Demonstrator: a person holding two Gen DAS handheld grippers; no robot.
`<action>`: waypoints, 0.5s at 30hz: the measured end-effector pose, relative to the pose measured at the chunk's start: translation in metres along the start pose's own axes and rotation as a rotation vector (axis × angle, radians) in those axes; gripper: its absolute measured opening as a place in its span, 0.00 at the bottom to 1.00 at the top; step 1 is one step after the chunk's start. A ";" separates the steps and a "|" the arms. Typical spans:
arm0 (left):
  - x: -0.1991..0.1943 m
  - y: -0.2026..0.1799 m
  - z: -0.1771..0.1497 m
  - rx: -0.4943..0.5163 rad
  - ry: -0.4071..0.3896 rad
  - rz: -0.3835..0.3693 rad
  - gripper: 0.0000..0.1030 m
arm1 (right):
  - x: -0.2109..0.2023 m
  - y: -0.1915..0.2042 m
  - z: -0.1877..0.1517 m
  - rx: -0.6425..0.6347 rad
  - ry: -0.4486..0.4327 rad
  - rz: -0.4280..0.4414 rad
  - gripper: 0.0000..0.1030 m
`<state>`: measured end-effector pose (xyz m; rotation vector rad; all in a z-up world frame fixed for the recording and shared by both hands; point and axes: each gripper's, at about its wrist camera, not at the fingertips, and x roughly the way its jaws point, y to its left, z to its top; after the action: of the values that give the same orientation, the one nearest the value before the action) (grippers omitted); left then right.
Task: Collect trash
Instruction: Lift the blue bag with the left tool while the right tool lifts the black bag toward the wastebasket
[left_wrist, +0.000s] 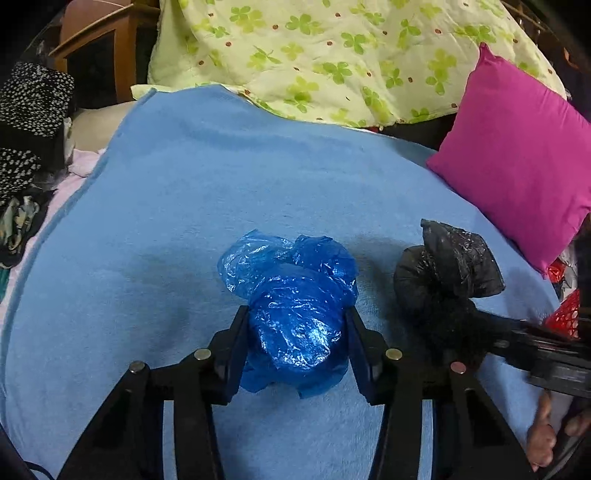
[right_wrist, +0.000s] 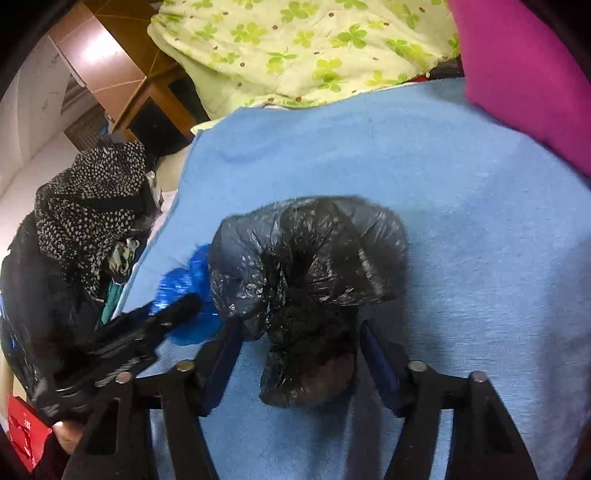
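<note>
A crumpled blue plastic bag (left_wrist: 291, 295) lies on the light blue blanket (left_wrist: 184, 206). My left gripper (left_wrist: 295, 317) is shut on it, one finger on each side. A crumpled black plastic bag (right_wrist: 306, 254) sits just to its right; it also shows in the left wrist view (left_wrist: 447, 269). My right gripper (right_wrist: 299, 332) is shut on the black bag, fingers pressing its lower part. In the right wrist view the blue bag (right_wrist: 188, 284) and the left gripper (right_wrist: 147, 325) show at the left.
A magenta pillow (left_wrist: 517, 155) lies at the right. A green clover-print quilt (left_wrist: 332, 55) is bunched at the back. Black dotted clothes (left_wrist: 29, 122) are piled at the left beside a wooden cabinet (left_wrist: 107, 44). Red packaging (left_wrist: 561, 314) sits at the right edge.
</note>
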<state>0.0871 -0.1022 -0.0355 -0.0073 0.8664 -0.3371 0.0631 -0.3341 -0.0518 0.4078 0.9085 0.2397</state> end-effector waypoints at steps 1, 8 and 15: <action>-0.008 -0.001 -0.002 0.008 -0.012 0.013 0.50 | 0.006 0.001 0.000 -0.003 0.014 -0.017 0.41; -0.050 -0.014 -0.015 0.048 -0.057 0.114 0.50 | -0.002 0.013 -0.005 -0.009 -0.030 -0.022 0.35; -0.106 -0.025 -0.023 0.107 -0.132 0.187 0.50 | -0.062 0.040 -0.017 -0.051 -0.177 0.000 0.35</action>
<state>-0.0007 -0.0922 0.0319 0.1488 0.7112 -0.2050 0.0112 -0.3175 0.0007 0.3755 0.7275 0.2232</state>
